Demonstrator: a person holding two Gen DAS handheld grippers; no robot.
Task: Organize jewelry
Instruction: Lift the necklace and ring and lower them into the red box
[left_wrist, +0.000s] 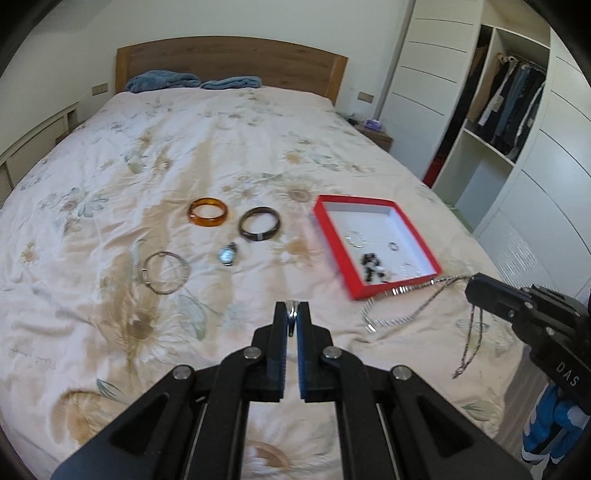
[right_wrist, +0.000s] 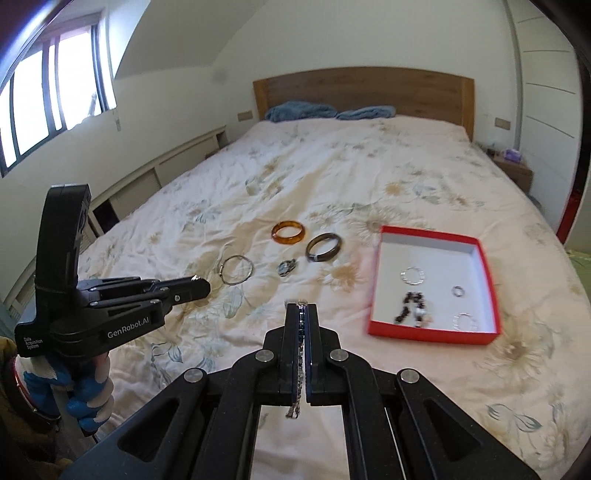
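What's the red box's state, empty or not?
Not empty: the red box holds silver rings and a dark beaded piece.

A wide bed (right_wrist: 369, 177) in a floral cover fills the room, wooden headboard (right_wrist: 362, 92) against a pale wall, daylight pouring through the window (right_wrist: 48, 92), white wardrobe (left_wrist: 509, 110) standing open.
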